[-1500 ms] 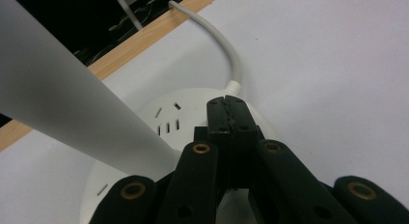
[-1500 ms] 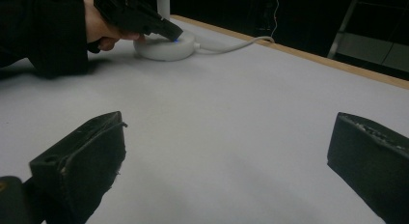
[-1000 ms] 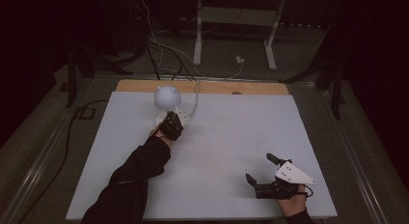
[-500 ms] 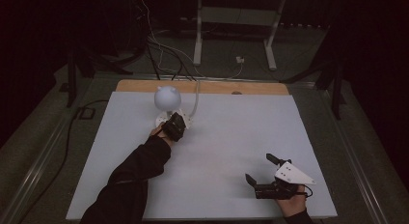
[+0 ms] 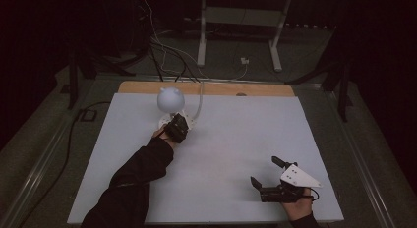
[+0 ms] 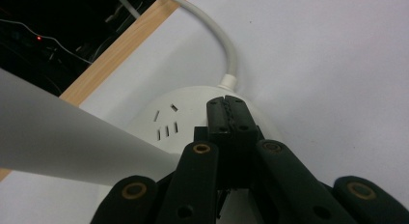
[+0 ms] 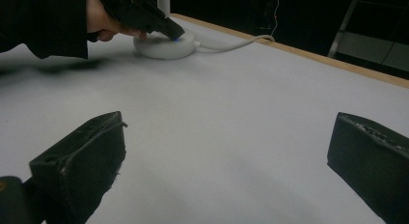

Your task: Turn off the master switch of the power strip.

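The left hand-held gripper has its jaws pressed together, tips resting on the white round lamp base near the counter's far wooden edge — its cord running off that edge. The right hand-held gripper, jaws spread wide, sits near the front right corner — open counter between them.

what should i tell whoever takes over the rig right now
Left claw: jaws shut with nothing between them, tips pressed on the top of the white lamp base, beside its printed marks; a small blue glow shows at the tips in the right gripper view.
Right claw: open, holding nothing, resting at the near right of the table.
The lamp's round white shade stands at the far left, with its white cord running off the far edge.
Done: the base has been reached. Whether the press took effect cannot be told.
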